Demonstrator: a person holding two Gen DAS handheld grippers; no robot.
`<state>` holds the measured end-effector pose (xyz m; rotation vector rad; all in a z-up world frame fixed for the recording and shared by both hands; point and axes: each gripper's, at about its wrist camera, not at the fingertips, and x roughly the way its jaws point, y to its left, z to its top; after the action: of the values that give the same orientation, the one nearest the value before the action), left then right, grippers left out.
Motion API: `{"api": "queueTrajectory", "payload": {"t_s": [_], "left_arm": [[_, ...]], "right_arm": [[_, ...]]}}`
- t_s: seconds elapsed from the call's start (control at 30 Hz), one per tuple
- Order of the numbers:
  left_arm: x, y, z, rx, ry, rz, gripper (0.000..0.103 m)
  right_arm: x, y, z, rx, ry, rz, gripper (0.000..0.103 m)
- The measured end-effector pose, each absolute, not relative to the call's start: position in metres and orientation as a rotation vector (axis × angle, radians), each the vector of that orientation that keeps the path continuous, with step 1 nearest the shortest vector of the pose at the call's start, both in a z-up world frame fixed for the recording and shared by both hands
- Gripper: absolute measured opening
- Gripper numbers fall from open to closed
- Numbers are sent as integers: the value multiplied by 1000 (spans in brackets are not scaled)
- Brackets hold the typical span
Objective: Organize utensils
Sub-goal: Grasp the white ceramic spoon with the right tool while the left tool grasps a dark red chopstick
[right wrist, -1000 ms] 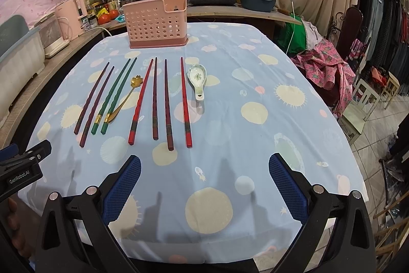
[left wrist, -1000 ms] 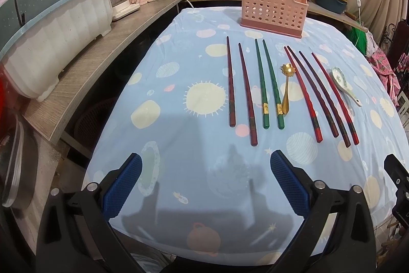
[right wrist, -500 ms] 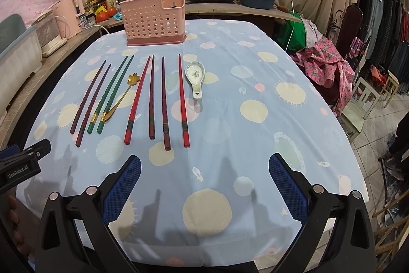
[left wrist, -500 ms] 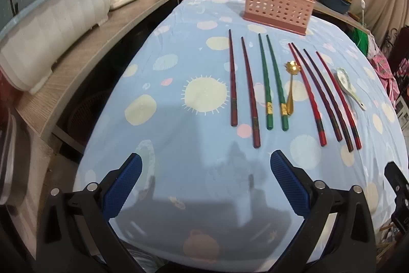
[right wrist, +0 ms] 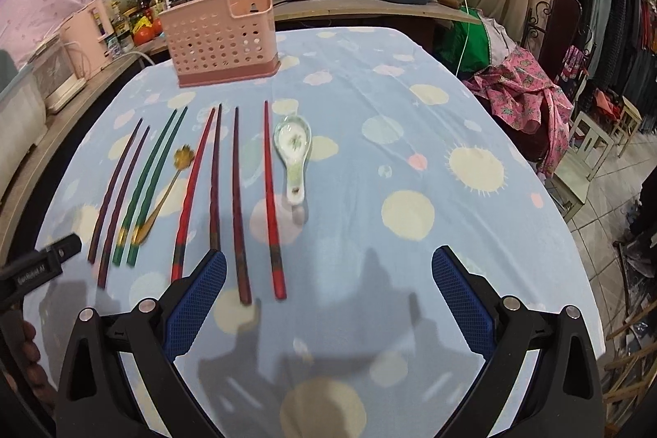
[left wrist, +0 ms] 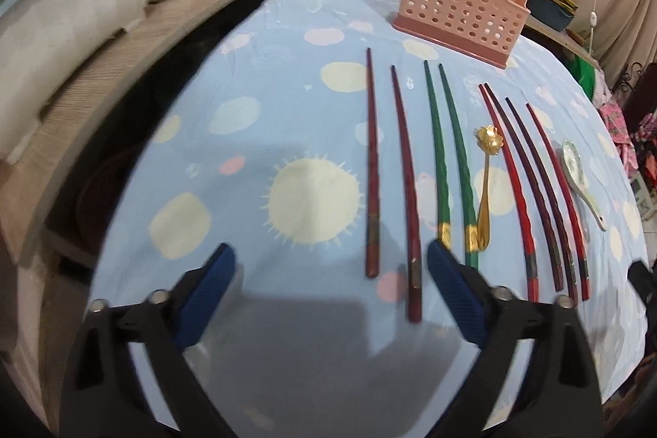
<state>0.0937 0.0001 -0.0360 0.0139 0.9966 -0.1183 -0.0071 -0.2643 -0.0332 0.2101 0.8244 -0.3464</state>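
Chopsticks (right wrist: 269,200) lie on the tablecloth (right wrist: 410,134) before the pink holder (right wrist: 221,35); both claws (left wrist: 328,290) (right wrist: 328,294) spread, gripping nothing.

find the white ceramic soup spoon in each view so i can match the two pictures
Left wrist view: the white ceramic soup spoon lies at the far right, just past the last red chopstick.
Right wrist view: the spoon lies near centre, right of the rightmost red chopstick.
Shared landmark: the pink perforated plastic utensil holder stands at the table's far end in both.
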Motion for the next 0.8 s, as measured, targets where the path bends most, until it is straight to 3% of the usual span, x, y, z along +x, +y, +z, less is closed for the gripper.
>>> {"api": "queueTrajectory", "payload": {"t_s": [0.13, 0.27, 0.3, 0.4, 0.43, 0.47, 0.67, 0.8], "left_arm": [[108, -1, -47, -2, 1042, -145, 65], [114, -5, -53, 6, 1047, -158, 57], [114, -5, -52, 4, 1044, -169, 50], [117, -8, -51, -2, 1045, -199, 27], [117, -9, -51, -5, 1046, -216, 15], [118, -10, -52, -10, 1054, -234, 11], [116, -13, -53, -27, 1064, -260, 7], [117, -13, -54, -35, 1072, -262, 7]], "right_arm": [[15, -274, -30, 218, 815, -347, 96], [33, -280, -30, 234, 813, -336, 94], [38, -281, -31, 241, 817, -329, 92], [51, -286, -36, 267, 841, -304, 77], [54, -288, -38, 277, 850, -296, 70], [59, -289, -41, 289, 863, -289, 61], [75, -296, -58, 377, 916, -224, 25], [80, -298, -69, 407, 946, -202, 14]]}}
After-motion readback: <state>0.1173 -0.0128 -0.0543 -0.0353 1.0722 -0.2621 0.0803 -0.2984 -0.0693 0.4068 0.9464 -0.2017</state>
